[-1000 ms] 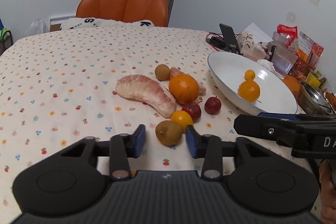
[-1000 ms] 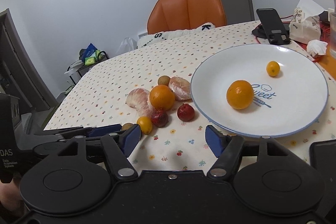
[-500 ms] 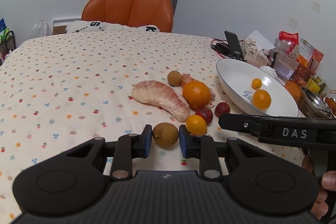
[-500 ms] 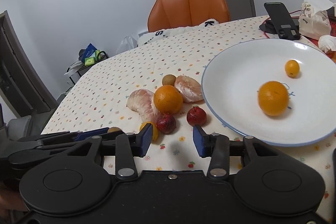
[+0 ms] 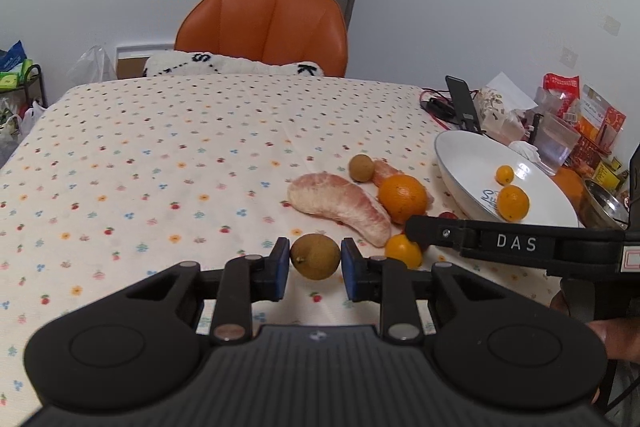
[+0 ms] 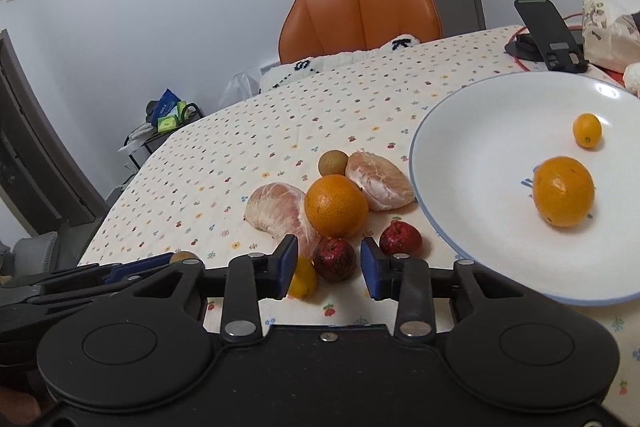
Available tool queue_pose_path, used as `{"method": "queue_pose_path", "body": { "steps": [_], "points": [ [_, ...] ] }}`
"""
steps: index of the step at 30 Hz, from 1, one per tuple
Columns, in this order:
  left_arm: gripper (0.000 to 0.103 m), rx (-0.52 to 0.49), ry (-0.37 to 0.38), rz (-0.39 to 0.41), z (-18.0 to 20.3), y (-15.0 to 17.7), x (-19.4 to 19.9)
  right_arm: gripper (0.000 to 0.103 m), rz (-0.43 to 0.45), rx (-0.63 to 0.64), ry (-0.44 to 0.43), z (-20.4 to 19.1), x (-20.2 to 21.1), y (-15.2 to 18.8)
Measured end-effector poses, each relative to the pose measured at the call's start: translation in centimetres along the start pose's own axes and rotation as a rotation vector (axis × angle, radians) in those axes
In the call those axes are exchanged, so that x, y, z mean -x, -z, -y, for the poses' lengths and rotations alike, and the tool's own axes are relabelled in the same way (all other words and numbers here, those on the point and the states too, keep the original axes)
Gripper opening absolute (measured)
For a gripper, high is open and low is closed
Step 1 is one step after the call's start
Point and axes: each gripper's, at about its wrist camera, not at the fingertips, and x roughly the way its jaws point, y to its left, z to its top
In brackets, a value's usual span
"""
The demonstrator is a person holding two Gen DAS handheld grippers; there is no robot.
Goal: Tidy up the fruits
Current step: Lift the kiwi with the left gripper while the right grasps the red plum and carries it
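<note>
Left hand-held gripper point(image 5: 315, 261) now clamped on the brown fruit point(image 5: 315, 256), both blue pads touching it; a second ago wide apart with the fruit loose between them. Fruit just left of the small orange point(image 5: 403, 251), on the near side of the pile beside the white plate point(image 5: 460, 163). Right hand-held gripper point(image 6: 329, 265) narrower than before but not gripping, pads on either side of a dark red fruit point(image 6: 334, 259), closer to the plate. Two oranges in the plate, same as before. All on the dotted counter point(image 5: 160, 155).

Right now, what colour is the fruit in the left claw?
Brownish-green, seen best in the left wrist view: the round fruit between the left claw pads.
</note>
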Motion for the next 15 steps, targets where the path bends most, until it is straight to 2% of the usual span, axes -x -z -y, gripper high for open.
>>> {"method": "queue_pose_path", "body": {
  "steps": [7,9,15],
  "points": [
    [0.026,0.004,-0.001,0.008,-0.2,-0.3,0.2,0.030,-0.008,-0.024,-0.013,0.3,-0.2,-0.1],
    [0.026,0.002,0.001,0.010,-0.2,-0.3,0.3,0.017,-0.011,-0.028,-0.014,0.5,-0.2,-0.1],
    [0.026,0.006,0.001,0.015,0.1,-0.1,0.6,0.017,0.010,-0.029,-0.045,0.7,0.7,0.2]
  ]
}}
